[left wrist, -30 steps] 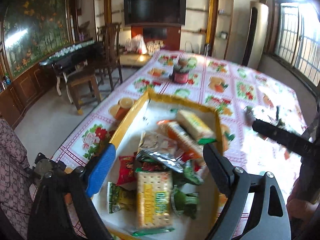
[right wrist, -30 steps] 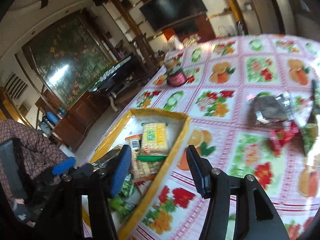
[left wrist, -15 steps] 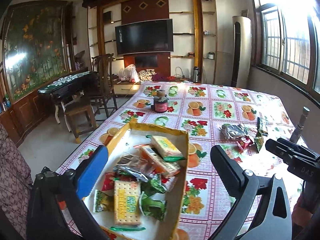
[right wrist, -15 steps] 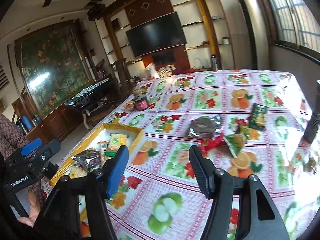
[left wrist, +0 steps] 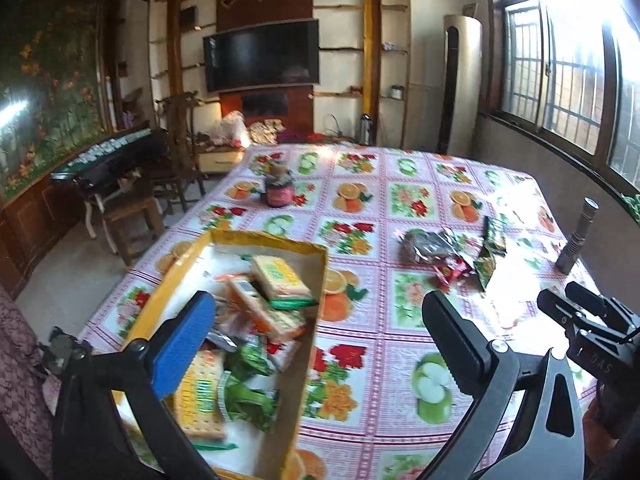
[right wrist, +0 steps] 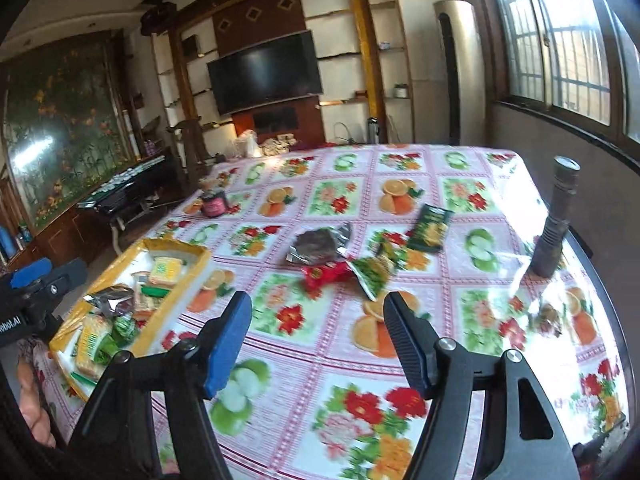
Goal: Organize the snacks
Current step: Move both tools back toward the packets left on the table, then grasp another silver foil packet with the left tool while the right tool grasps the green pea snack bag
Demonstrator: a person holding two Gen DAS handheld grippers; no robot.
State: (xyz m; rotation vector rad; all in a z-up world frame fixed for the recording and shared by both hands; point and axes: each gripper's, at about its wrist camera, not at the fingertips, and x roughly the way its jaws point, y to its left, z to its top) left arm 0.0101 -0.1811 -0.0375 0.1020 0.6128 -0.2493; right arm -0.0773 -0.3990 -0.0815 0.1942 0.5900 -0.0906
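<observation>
A yellow-rimmed cardboard tray (left wrist: 312, 312) at the table's near left holds several snack packs, among them yellow cracker packs (left wrist: 280, 276) and green packets (left wrist: 248, 396). It also shows in the right wrist view (right wrist: 196, 268). Loose snacks lie mid-table: a dark silver-edged pack (right wrist: 320, 245), a red wrapper (right wrist: 324, 274), a green packet (right wrist: 372, 276) and a dark green-yellow pack (right wrist: 431, 227). My left gripper (left wrist: 316, 334) is open and empty above the tray's right edge. My right gripper (right wrist: 318, 334) is open and empty above bare tablecloth, short of the loose snacks.
A dark jar (left wrist: 279, 192) stands at the far left of the fruit-print tablecloth (left wrist: 400, 360). A grey flashlight (right wrist: 556, 224) stands upright near the right edge. Chairs and a dark side table (left wrist: 116, 164) are left of the table.
Both grippers have lifted back and swung right. The left view now takes in the loose snacks. The right gripper has moved from beside the tray toward the loose snacks.
</observation>
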